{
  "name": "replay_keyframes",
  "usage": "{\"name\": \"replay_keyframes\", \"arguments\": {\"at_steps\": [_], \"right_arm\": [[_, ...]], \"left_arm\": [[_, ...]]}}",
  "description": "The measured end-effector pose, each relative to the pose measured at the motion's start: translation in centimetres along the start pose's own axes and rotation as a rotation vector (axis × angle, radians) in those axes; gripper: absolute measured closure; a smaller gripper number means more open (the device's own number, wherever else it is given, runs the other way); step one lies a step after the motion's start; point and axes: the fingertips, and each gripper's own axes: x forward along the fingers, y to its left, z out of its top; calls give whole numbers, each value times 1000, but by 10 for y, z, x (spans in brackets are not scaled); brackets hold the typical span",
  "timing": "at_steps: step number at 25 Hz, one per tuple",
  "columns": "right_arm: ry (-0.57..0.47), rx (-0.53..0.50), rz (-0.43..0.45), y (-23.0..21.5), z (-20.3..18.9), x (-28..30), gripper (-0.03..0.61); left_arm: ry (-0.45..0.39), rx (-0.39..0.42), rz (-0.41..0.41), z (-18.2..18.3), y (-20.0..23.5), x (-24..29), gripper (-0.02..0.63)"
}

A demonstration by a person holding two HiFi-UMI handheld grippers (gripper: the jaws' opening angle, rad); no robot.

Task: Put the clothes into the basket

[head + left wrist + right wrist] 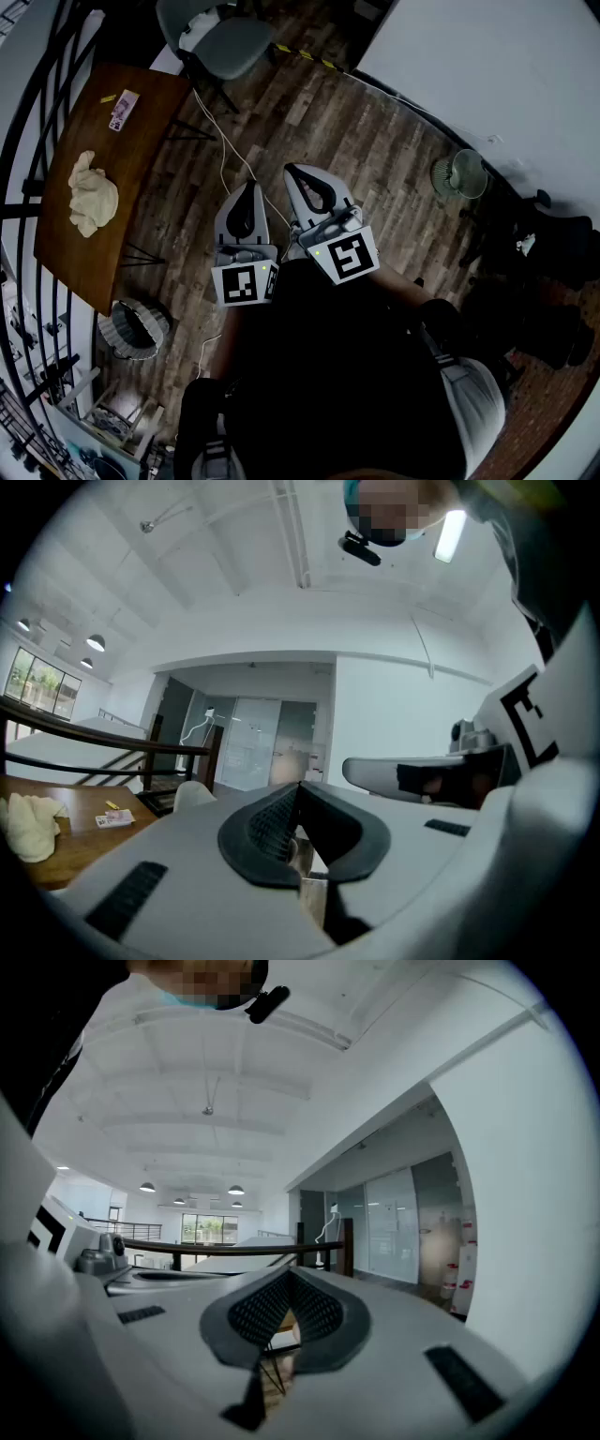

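Though clenched shut on nothing, poised well apart from table (141, 141): left gripper (248, 192), right gripper (298, 178).
Cream clothes (92, 199) heaped on table, basket (134, 328) on floor just beside table's end; likely light, limp, unbreakable; best pinched at a raised fold, expecting droop.

From where I stood, the print on the small packet (123, 110) at the table's (141, 159) 12 o'clock end was too small to read. Railing bars (37, 141) crossed the table's 9 o'clock edge and hid strips of it. In the left gripper view the cream clothes (28, 825) ran into the dark rim at 9 o'clock. The basket's (134, 328) inside was lost in shadow, and the dark heap (553, 272) at 3 o'clock was too dim to identify.
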Motion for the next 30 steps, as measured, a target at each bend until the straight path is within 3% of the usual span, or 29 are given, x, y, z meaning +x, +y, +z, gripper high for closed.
{"name": "replay_keyframes", "arguments": {"at_steps": [5,9,15,20,26,30], "right_arm": [[-3,7,-71,-38,0,-22,569],[-19,19,-137,-57,0,-33,569],[-5,19,-156,-77,-6,-53,569],[-4,45,-67,-73,-6,-54,569],[-28,47,124,-13,-10,-15,569],[-21,66,232,22,-7,3,569]], "left_arm": [[36,57,-90,-3,-36,20,600],[47,44,-165,-6,-53,36,600],[33,22,-191,-6,-82,45,600],[65,33,-82,-12,-77,28,601],[31,7,147,-9,-6,-14,600],[13,6,225,-4,25,-35,600]]}}
